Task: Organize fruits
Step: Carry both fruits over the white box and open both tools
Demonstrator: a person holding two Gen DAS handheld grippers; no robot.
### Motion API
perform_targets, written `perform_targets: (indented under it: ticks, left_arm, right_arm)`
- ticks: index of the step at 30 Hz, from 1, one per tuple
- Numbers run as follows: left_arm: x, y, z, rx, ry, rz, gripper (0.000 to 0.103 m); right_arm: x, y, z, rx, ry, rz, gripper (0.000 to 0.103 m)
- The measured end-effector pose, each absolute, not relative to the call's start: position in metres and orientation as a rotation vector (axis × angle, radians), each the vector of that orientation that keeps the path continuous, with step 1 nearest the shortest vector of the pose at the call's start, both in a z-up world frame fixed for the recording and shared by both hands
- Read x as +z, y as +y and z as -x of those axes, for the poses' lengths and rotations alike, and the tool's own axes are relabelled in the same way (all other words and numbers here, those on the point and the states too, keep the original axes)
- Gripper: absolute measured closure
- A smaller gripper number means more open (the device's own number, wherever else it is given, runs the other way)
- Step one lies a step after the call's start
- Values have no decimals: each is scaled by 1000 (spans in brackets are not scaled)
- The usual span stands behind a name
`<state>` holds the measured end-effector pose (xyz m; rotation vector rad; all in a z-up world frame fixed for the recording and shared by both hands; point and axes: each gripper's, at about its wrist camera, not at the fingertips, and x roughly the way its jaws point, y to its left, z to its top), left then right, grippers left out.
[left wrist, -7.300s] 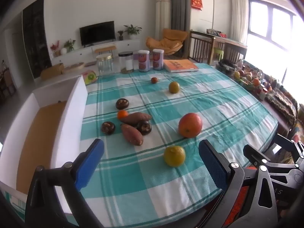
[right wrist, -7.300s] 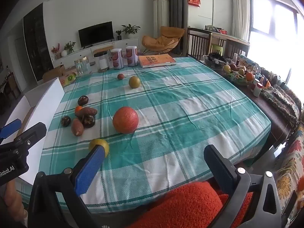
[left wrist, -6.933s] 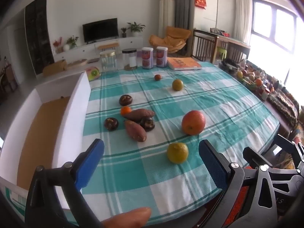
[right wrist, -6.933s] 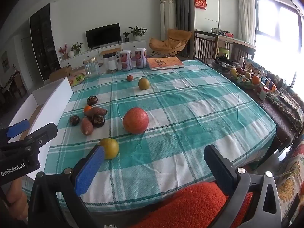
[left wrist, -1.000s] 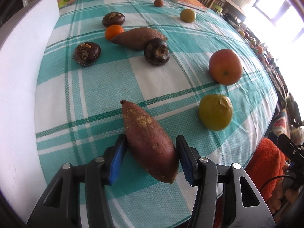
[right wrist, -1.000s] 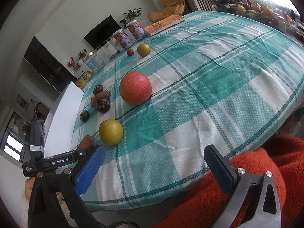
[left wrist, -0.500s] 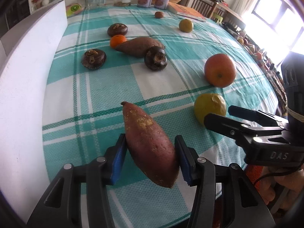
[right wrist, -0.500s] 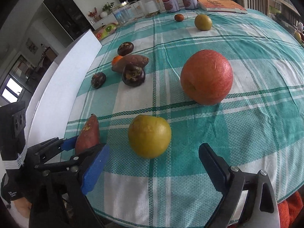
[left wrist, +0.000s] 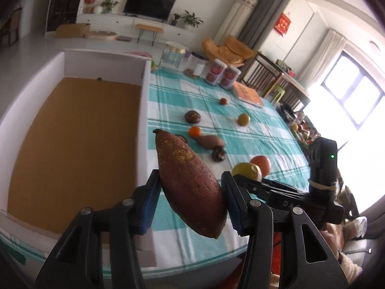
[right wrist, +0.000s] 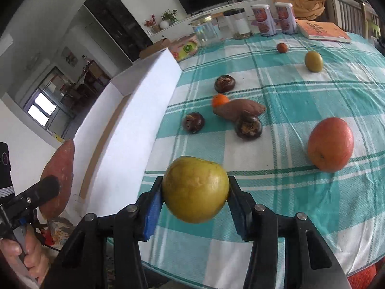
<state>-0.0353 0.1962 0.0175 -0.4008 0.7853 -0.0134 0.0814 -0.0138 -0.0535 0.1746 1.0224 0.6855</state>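
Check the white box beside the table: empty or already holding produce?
Empty as far as visible: the box shows only bare brown floor; its near corner is hidden behind the sweet potato.

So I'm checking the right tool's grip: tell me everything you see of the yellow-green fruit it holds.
The round yellow-green fruit has dull, dimpled skin with faint brown flecks and a shallow dent on top. It sits clamped between the right tool's blue pads, which have just closed on its two sides. It is lifted clear of the teal checked tablecloth, touching nothing else.

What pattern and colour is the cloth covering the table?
The tablecloth is a teal-and-white plaid check, clearest in the right wrist view.
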Motion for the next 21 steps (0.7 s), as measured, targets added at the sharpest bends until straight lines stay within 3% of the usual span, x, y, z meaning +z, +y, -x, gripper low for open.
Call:
perform_targets:
  ticks: [7, 13, 16, 18, 21]
  left_arm:
    - [-24, 296, 49, 351, 840, 401, 50]
    - [-56, 310, 50, 437, 923, 374, 49]
    - [-55, 301, 49, 436, 906, 342, 37]
    - [-47, 298, 50, 433, 864, 337, 22]
    - [-34, 284, 42, 382, 805, 348, 21]
  right_arm:
    - [-46, 138, -50, 957, 1039, 18, 52]
    - [-78, 192, -38, 948, 1051, 184, 52]
    - [-68, 180, -35, 932, 1011, 166, 43]
    - [-55, 158, -34, 903, 952, 154, 35]
    - [-41, 116, -29, 840, 878, 115, 26]
